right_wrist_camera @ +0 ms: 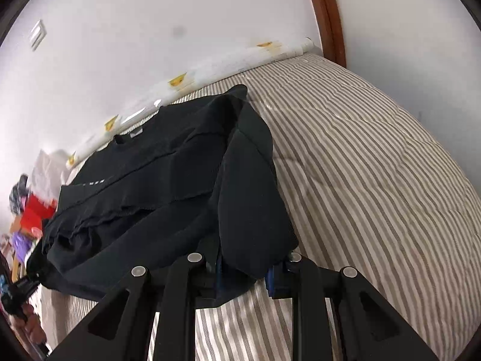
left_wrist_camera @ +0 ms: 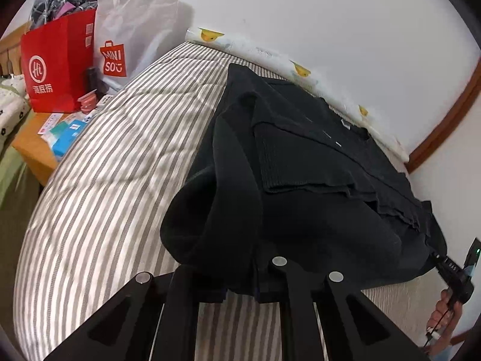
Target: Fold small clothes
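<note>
A black garment [left_wrist_camera: 300, 165] [right_wrist_camera: 165, 180], partly folded with its sleeves laid in, lies on a grey and white striped bed cover [left_wrist_camera: 105, 180] [right_wrist_camera: 375, 165]. My left gripper [left_wrist_camera: 242, 291] is shut on the garment's near hem at its left corner, and the cloth hangs in a fold over the fingers. My right gripper [right_wrist_camera: 246, 279] pinches the hem at the right corner, with the cloth bunched between its blue pads [right_wrist_camera: 275, 282]. Both corners are raised off the bed. Each view shows the other gripper and the hand holding it at its edge.
A red paper bag [left_wrist_camera: 57, 69] and a white shopping bag [left_wrist_camera: 135, 30] stand on a wooden bedside table [left_wrist_camera: 33, 147] with small boxes. A white roll with yellow ducks [left_wrist_camera: 210, 36] lies along the wall. A brown door frame [right_wrist_camera: 327, 15] rises behind the bed.
</note>
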Available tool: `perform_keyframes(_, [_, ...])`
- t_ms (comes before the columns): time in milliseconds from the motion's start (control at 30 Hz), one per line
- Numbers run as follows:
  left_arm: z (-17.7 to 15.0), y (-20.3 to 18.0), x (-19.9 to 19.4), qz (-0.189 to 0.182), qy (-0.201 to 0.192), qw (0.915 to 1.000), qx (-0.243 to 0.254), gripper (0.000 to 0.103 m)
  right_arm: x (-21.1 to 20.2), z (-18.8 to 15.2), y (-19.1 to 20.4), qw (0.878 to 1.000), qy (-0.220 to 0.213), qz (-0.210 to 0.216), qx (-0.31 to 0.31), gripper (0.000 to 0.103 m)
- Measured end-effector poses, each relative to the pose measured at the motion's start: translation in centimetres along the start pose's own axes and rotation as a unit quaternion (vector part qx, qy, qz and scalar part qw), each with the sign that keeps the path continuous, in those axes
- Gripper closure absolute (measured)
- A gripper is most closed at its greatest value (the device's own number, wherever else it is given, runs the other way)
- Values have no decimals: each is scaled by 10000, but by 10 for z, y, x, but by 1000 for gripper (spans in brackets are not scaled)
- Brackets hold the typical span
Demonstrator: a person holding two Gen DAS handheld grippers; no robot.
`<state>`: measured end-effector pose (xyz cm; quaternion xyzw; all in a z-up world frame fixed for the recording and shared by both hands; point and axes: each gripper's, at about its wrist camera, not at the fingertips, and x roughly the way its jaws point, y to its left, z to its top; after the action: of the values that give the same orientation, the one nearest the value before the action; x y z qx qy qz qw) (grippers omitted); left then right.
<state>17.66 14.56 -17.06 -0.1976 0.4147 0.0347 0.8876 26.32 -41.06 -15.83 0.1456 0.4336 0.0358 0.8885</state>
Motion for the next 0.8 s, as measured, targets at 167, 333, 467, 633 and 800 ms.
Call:
perform_keyframes(167, [-30,-4,-23,183,-38,9996,226,92,-22,-23,-4,9998,23,-92,-155,82])
perform_keyframes(333, [-53,-10,-35,315,-67,9986,429,91,-40,-45,-12,9996,-6,-214,-187,82])
perform_keyframes(467, [-58,-8,-38,272,-50,9986,442,91,-45,-51,-15,9995,-28,-300,-111,79])
perform_keyframes(633, [-59,-2,-41,243,81,9989,390,85,-58,-55,-14,9978,-125,-584,-283,68])
perform_keyframes(800, [-64,0,-49,174,51,9987,486,83,-68,-57,-17,9953,-271,-857,-370,64])
